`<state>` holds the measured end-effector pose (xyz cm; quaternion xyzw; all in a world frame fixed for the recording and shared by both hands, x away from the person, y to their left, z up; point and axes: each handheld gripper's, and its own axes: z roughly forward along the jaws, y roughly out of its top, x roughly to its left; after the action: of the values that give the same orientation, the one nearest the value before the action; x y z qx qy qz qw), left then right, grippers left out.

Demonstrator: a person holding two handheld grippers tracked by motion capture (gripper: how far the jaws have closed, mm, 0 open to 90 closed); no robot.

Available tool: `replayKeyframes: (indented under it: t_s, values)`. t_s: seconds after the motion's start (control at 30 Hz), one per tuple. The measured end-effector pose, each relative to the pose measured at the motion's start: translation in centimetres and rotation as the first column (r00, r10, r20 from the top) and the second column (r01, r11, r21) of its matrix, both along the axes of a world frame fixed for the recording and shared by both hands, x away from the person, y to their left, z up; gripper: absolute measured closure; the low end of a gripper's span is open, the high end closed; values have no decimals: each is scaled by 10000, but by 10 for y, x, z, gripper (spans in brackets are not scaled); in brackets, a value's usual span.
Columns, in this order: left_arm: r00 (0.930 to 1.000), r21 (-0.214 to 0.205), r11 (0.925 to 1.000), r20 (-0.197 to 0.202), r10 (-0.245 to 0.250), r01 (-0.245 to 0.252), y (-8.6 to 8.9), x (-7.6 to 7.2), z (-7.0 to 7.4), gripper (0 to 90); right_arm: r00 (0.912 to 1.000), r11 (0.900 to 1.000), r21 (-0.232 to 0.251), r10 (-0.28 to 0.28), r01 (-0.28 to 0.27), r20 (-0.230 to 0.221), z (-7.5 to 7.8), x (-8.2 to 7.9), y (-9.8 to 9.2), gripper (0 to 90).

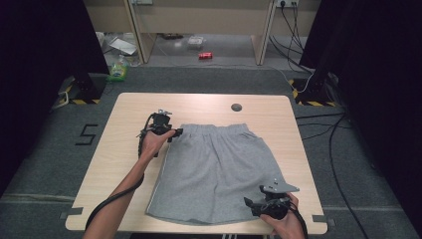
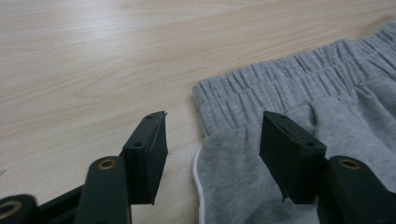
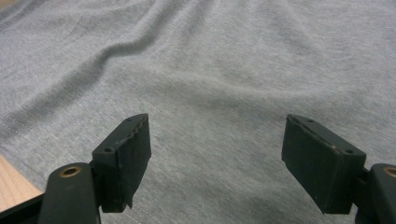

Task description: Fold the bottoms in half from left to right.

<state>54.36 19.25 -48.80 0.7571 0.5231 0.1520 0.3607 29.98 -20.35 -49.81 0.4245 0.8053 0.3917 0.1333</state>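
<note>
Grey shorts (image 1: 219,169) lie flat on the light wooden table (image 1: 129,119), waistband toward the far edge. My left gripper (image 1: 176,132) sits at the waistband's left corner. In the left gripper view its jaws (image 2: 212,140) stand apart astride that corner of the shorts (image 2: 299,79): one jaw over bare wood (image 2: 93,56), the other over the cloth, with no visible pinch. My right gripper (image 1: 250,203) rests at the near right leg hem. The right gripper view shows it (image 3: 217,144) wide open over the grey fabric (image 3: 210,60), holding nothing.
A round grey grommet (image 1: 236,107) is set in the table near its far edge. On the floor beyond lie a red can (image 1: 205,56) and a green bottle (image 1: 118,69). Cables (image 1: 333,149) run along the right side. Bare wood flanks the shorts on both sides.
</note>
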Motion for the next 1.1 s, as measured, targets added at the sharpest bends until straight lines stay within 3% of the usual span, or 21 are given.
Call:
replayKeyframes:
  t_s: [0.13,0.43,0.63,0.8,0.9,1.0,1.1]
  values:
    - [9998,-113,9999,-195,61,-63,-4,8,-5,465,10000,10000,-7,33,-33,14,0,0,1,248]
    - [9989,431,9991,-472,38,-18,-17,16,-10,559,9999,9999,-60,133,-133,-18,0,0,2,249]
    - [9970,313,9995,-771,-27,52,-19,19,-13,643,9998,9998,-31,172,-172,21,-1,-1,3,251]
    - [9969,534,9985,-784,-89,131,-23,19,-12,723,9998,9998,-26,202,-202,19,0,-1,5,252]
    - [9971,898,9956,-739,-198,264,-26,19,-10,744,9997,9997,0,233,-233,59,0,-1,7,253]
    - [9971,1206,9919,-690,-314,396,-30,19,-9,762,9991,9993,-1,387,-387,189,2,-1,14,256]
    - [9971,1203,9919,-689,-313,395,-30,19,-9,770,9977,9981,74,603,-606,321,3,-1,26,257]
